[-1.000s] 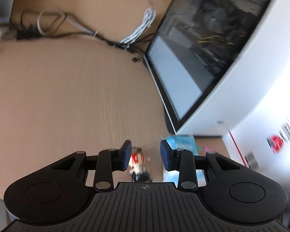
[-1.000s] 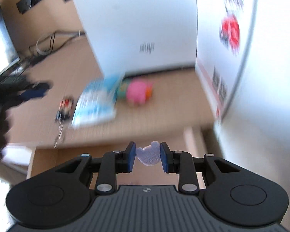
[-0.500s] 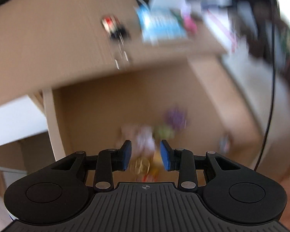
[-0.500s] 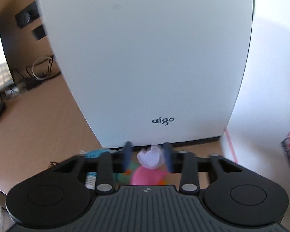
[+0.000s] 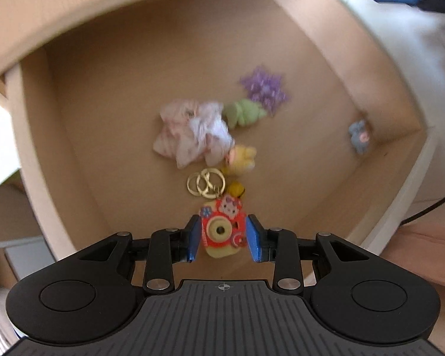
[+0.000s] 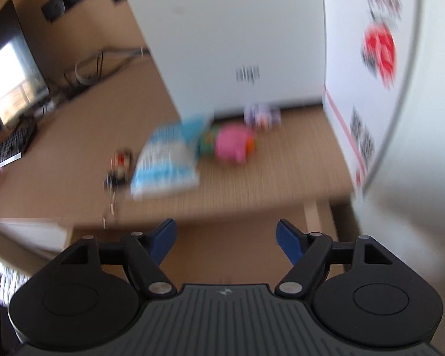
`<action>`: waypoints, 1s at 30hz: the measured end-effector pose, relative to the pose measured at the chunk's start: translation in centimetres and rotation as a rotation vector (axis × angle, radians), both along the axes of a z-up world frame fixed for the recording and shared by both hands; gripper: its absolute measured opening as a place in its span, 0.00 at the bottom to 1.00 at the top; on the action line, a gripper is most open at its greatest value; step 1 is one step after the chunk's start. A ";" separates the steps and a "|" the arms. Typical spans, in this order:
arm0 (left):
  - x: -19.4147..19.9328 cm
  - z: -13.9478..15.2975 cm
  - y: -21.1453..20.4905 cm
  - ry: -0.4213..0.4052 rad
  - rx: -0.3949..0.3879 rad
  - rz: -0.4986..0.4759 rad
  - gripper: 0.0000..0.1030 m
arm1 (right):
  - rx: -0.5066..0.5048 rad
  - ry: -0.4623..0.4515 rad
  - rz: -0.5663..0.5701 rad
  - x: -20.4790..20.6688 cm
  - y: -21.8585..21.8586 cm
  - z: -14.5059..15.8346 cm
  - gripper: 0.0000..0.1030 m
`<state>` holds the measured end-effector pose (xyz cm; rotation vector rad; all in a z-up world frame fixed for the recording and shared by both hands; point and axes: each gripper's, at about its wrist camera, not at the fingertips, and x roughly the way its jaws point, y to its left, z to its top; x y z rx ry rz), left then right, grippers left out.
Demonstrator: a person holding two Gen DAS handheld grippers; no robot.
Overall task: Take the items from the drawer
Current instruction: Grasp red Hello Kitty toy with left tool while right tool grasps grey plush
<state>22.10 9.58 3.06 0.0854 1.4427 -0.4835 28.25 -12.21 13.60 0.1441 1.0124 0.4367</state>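
Reaching into the open drawer [image 5: 83,136], the left gripper [image 5: 222,241] has its blue pads on either side of a red camera charm [image 5: 221,230], close against its edges; whether they press it or merely bracket it I cannot tell. The charm lies near the drawer's front edge, with gold rings [image 5: 206,182] and a yellow bell [image 5: 236,191] just beyond it. Farther in lie a yellow plush [image 5: 241,158], a pink-white cloth [image 5: 192,132], a green toy [image 5: 243,112] and a purple star [image 5: 264,89], the last two touching. A small blue-grey toy [image 5: 359,136] sits alone in the drawer's right front corner.

The right gripper [image 6: 225,238] hangs spread wide with nothing between its pads [image 6: 287,238], above the desk's [image 6: 59,148] front edge. On the desk, near a white case [image 6: 228,29], lie a blue-white packet [image 6: 166,157], a pink toy [image 6: 233,145], a pale purple item [image 6: 261,115] at the case's foot, and a small red-and-black piece [image 6: 120,167] left of the packet. All are blurred.
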 end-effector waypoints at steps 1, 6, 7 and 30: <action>0.1 -0.5 -0.3 0.016 0.010 -0.003 0.34 | -0.019 0.013 0.003 -0.6 0.0 -0.5 0.73; 0.5 -2.9 -1.5 0.042 0.080 -0.022 0.42 | -0.073 0.110 0.009 -2.5 -0.9 -2.7 0.73; 0.6 -2.8 -1.8 0.033 0.073 -0.033 0.44 | -0.070 0.136 0.011 -2.6 -1.1 -3.2 0.73; 0.9 -3.7 -1.6 0.029 0.009 -0.008 0.43 | -0.648 0.412 0.240 -5.9 4.7 -18.1 0.50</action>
